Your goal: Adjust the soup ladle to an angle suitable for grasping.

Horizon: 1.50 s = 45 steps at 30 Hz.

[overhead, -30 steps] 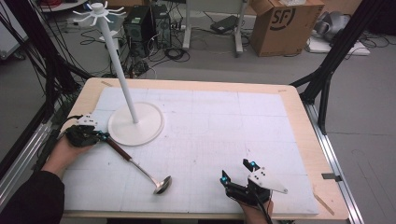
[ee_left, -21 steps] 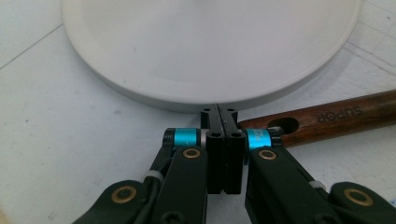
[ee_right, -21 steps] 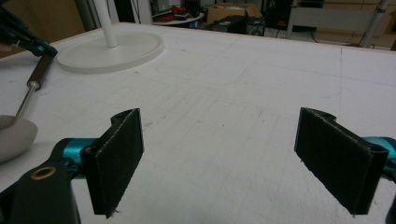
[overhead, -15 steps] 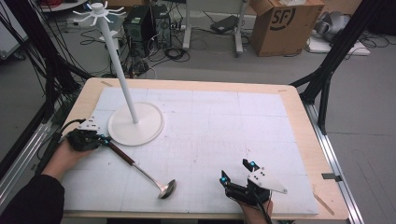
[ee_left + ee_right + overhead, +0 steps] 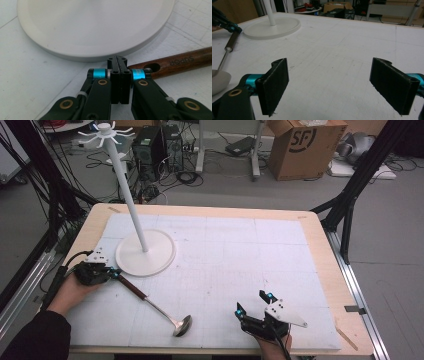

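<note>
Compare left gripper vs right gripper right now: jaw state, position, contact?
The left gripper has its jaws pressed together, while the right gripper has its jaws spread wide. The left gripper sits at the wooden handle end of the ladle, beside the stand base; the right gripper rests near the front edge of the table, with only bare mat between its jaws. Both are black with blue accents, each in a hand.

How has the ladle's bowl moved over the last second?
Yes. The ladle bowl has swung toward the table's near edge and rightward, farther from the stand base.
</note>
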### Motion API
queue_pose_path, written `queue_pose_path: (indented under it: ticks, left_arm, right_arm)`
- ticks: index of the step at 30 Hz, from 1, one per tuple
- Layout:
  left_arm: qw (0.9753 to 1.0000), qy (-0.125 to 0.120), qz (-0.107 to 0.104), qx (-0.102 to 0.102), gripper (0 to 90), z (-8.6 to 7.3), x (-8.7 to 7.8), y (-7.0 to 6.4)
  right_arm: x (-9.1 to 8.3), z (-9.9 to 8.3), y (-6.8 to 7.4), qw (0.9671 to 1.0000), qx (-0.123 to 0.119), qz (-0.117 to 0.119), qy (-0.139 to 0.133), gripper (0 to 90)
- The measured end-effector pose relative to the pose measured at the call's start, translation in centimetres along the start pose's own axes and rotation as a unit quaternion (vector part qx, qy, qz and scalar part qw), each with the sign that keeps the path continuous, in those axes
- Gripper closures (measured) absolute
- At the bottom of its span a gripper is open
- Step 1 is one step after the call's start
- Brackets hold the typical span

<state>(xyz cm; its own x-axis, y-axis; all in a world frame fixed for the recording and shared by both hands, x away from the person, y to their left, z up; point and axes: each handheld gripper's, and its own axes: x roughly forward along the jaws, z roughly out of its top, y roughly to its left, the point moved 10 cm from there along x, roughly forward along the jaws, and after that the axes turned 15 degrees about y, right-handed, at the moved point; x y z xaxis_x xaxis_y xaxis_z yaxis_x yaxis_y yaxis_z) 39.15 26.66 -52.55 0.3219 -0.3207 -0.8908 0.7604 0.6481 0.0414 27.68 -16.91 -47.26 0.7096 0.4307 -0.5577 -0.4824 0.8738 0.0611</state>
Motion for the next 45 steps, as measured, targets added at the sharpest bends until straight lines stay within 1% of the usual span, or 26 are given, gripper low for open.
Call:
queue_pose_path:
  ticks: [4,7,10,15,18,20,21,22,25,26,28,29,39,45]
  left_arm:
    - [1.0000,-0.002,0.000,-0.001,90.0,0.0,0.0,-0.1]
    - [1.0000,-0.005,-0.004,-0.002,90.0,0.0,0.0,-0.3]
    - [1.0000,-0.002,-0.001,0.001,90.0,0.0,0.0,-0.4]
    - [1.0000,0.001,0.001,0.003,90.0,0.2,0.0,-1.1]
    - [0.9999,0.007,0.008,-0.005,89.9,0.3,0.1,-1.3]
    - [0.9999,0.009,0.010,-0.005,89.9,0.4,0.1,-1.3]
    - [0.9999,0.009,0.010,-0.005,89.9,0.4,0.1,-1.3]
    - [0.9999,0.008,0.008,-0.005,89.9,0.4,0.1,-1.6]
    - [0.9999,0.008,0.008,0.001,89.9,0.6,0.1,-2.0]
    - [0.9999,0.008,0.008,0.001,90.0,0.6,0.1,-2.0]
    - [1.0000,0.003,0.004,0.000,90.0,0.8,0.2,-2.4]
    - [1.0000,0.002,0.001,-0.004,89.9,0.9,0.3,-2.6]
    - [1.0000,-0.003,0.004,-0.007,89.9,1.3,0.4,-3.0]
    - [1.0000,-0.003,0.001,-0.002,90.0,1.6,0.6,-3.4]
  right_arm:
    - [0.0,0.0,0.0,1.0000,0.001,0.000,0.001,14.6]
    - [0.1,0.0,0.0,1.0000,0.000,0.000,0.001,14.6]
    - [0.1,0.0,0.0,1.0000,0.000,0.000,0.001,14.6]
    - [0.0,0.0,0.0,1.0000,0.000,0.000,0.000,14.6]
    - [0.0,0.1,0.1,1.0000,0.000,0.001,-0.001,14.6]
    - [0.0,0.1,0.1,1.0000,-0.001,0.001,-0.001,14.6]
    - [0.0,0.1,0.1,1.0000,0.000,0.001,-0.002,14.6]
    - [-0.1,0.1,0.0,1.0000,0.001,0.000,-0.003,14.6]
    - [-0.1,0.2,0.0,1.0000,0.001,0.001,-0.003,14.6]
    - [-0.1,0.2,0.0,1.0000,0.001,0.001,-0.003,14.6]
    - [-0.1,0.2,0.0,1.0000,0.000,0.001,-0.004,14.6]
    - [-0.1,0.2,0.0,1.0000,0.001,0.001,-0.004,14.6]
    - [-0.1,0.2,0.0,1.0000,0.001,0.001,-0.004,14.6]
    - [-0.1,0.2,0.0,1.0000,0.002,0.001,-0.005,14.6]
